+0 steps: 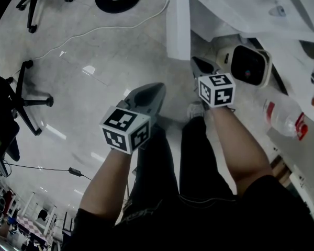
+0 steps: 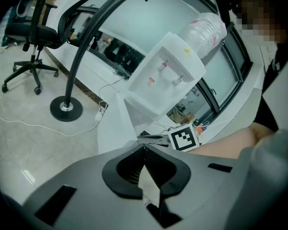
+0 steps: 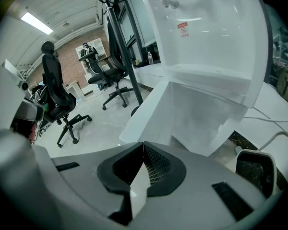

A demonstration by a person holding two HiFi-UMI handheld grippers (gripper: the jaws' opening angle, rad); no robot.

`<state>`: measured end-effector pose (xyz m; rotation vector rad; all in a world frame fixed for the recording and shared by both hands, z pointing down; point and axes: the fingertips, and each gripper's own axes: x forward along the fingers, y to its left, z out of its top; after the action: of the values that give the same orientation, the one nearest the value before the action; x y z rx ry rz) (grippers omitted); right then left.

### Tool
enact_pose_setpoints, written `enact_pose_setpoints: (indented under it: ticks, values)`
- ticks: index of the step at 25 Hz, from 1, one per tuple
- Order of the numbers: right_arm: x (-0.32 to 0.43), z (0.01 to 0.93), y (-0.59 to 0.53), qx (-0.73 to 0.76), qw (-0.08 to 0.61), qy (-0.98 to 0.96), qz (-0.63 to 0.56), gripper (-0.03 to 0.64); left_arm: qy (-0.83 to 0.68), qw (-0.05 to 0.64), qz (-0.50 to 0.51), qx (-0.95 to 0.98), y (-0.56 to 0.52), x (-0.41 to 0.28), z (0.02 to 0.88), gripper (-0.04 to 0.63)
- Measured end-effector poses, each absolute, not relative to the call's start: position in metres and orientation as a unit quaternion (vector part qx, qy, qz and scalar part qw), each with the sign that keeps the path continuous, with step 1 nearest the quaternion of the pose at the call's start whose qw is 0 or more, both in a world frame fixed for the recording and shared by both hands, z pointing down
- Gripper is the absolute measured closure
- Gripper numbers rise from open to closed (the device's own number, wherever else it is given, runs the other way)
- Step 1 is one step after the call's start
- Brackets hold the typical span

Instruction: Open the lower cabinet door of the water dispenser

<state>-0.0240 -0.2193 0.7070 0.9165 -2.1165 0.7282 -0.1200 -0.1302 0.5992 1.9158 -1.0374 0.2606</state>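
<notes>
Starting with the right tool (image 3: 143, 146): its jaws are clenched tip to tip with nothing pinched between them. The left tool (image 2: 144, 148) is the same deal, clamped together and empty.

Just ahead of the right tool, a touch to its left, is the flat white lower cabinet door (image 3: 146, 111) of the tall white plastic water dispenser (image 3: 206, 37). The door stands swung out from the body with its long edge upright. Its free edge looks to be the end toward the tool, near it but not touching.

So I'd call the door basically open. If it needs to go wider, the right tool is clearly the nearer one. The move would be a sideways nudge on that free edge, away from the opening. The left tool hangs further back over the grey floor (image 1: 94, 51), with the right one between it and the dispenser.

Containers:
- **Lower cabinet:** the lower cabinet (image 3: 201, 119) behind the door shows bare white walls, with nothing inside that I can see.
- **Bottle on top:** an upturned clear plastic water bottle (image 2: 205, 28) sits on the dispenser. I can't tell how full it is.
- **Box on the floor:** a small white box with a dark front (image 1: 248, 64) sits just beside the dispenser's base.
</notes>
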Motion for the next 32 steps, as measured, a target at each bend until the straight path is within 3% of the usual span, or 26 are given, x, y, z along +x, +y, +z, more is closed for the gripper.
enact_pose_setpoints:
  ticks: [32]
  values:
    - [-0.169,0.706,-0.232,0.336,0.350,-0.825,0.290,0.603,-0.432,0.458,0.105,0.770,-0.133,-0.241,0.602,0.595]
